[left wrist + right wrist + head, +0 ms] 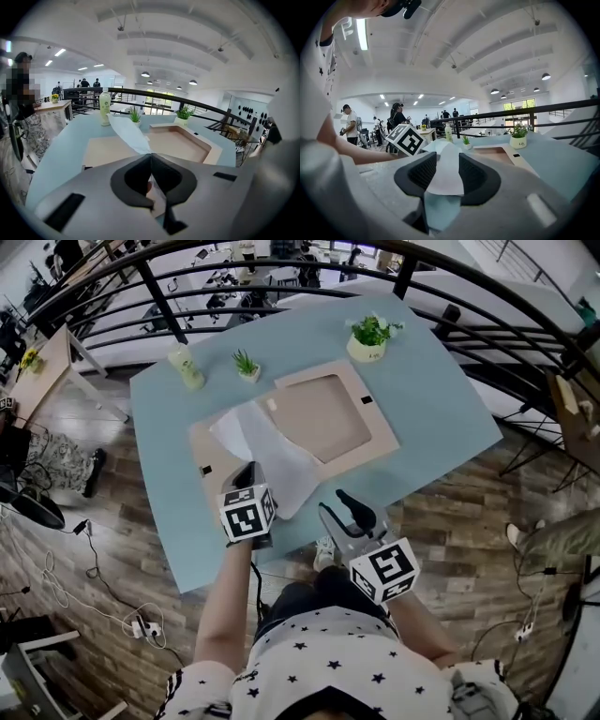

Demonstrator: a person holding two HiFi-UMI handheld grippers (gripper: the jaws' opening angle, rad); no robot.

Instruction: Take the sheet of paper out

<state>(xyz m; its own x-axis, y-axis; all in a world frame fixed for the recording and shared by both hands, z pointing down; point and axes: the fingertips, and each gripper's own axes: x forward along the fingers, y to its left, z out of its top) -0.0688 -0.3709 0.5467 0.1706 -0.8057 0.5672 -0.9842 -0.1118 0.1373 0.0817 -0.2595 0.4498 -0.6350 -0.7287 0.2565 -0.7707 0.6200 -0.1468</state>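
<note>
Midway through pulling the sheet of paper (272,454) off the beige frame (373,423) on the blue worktop (441,399), near corner pinched in the closed left tool (151,158). Nothing gripped in the right tool (443,164), jaws wide. Next, probably: draw it clear, gently, avoiding tears.

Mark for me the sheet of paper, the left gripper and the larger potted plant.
sheet of paper (277,456), head view, middle of the white sheet.
left gripper (151,157), left gripper view, where its shut jaws pinch the sheet.
larger potted plant (366,350), head view, its white pot.
</note>
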